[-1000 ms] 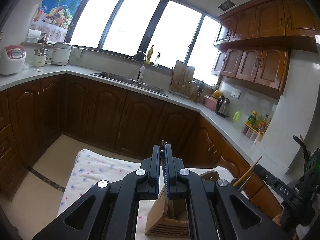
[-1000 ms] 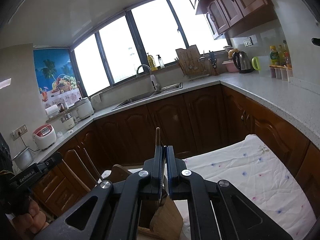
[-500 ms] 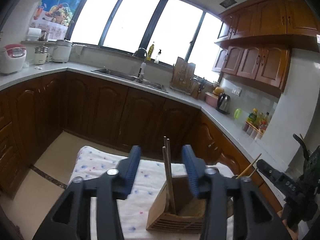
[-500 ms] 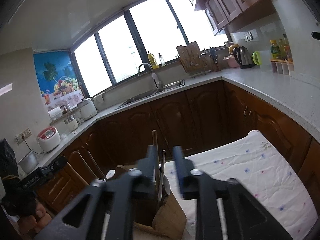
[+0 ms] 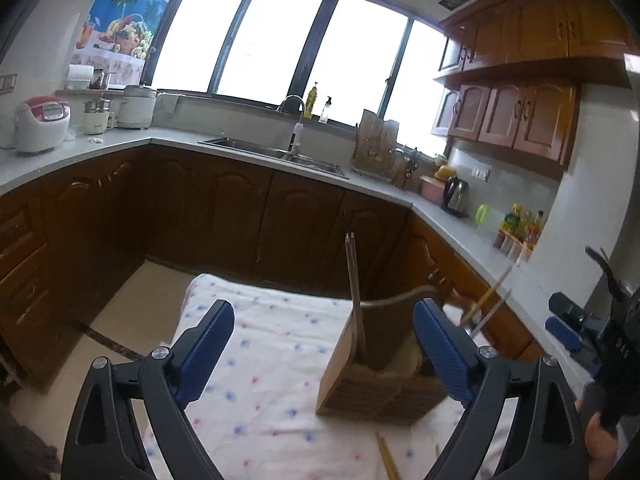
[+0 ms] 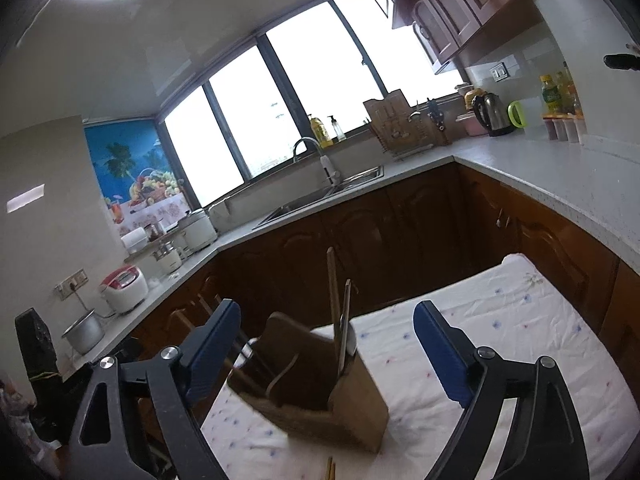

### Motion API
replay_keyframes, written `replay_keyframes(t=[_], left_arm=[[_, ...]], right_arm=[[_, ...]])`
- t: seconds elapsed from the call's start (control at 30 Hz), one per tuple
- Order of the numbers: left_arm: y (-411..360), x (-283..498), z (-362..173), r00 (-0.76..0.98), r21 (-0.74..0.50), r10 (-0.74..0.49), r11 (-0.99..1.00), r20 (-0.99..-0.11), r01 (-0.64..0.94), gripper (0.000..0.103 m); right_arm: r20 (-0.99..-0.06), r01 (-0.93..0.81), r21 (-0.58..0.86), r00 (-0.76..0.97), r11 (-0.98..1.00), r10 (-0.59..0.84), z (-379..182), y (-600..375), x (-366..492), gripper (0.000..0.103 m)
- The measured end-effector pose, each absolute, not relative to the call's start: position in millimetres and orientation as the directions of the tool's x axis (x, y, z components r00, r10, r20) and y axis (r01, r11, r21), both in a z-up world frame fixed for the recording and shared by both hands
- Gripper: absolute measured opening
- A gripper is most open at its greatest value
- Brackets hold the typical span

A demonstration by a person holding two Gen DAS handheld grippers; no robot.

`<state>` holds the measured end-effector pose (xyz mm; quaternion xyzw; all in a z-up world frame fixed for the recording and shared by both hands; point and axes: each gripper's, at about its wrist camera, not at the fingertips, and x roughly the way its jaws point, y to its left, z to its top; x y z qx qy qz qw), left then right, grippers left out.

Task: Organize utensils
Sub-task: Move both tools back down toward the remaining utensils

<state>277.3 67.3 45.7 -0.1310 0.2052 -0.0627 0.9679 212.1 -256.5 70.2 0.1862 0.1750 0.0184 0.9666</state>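
A wooden utensil holder [image 5: 372, 388] stands on a flowered tablecloth [image 5: 264, 344]; it also shows in the right wrist view [image 6: 356, 412]. Chopsticks [image 5: 354, 288] stand upright in it, seen too in the right wrist view [image 6: 338, 308]. My left gripper [image 5: 324, 344] is open and empty, its jaws wide either side of the holder. My right gripper [image 6: 328, 344] is open and empty, just above the holder. A loose chopstick [image 5: 386, 456] lies on the cloth near me. The other gripper shows at the right edge of the left wrist view [image 5: 592, 332].
Dark wooden cabinets [image 5: 240, 216] and a grey L-shaped counter [image 5: 460, 232] surround the table. A sink [image 5: 280, 154], rice cooker [image 5: 40, 122], kettle [image 5: 456, 194] and bottles [image 5: 520, 224] sit on the counter. A chair back [image 5: 404, 300] rises behind the holder.
Both grippers were shut on chopsticks over the holder. Both have opened wide and let go, and the chopsticks now stand in the holder. Both grippers have drawn back slightly.
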Motion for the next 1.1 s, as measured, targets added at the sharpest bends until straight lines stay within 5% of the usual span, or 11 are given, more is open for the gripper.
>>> replay_keyframes(t=[1.1], left_arm=[[67, 183, 39, 0.807, -0.198, -0.177, 0.977, -0.563, 0.077, 0.092]], right_arm=[[-0.487, 0.075, 0.308, 0.869, 0.949, 0.09, 25, -246, 112, 0.09]])
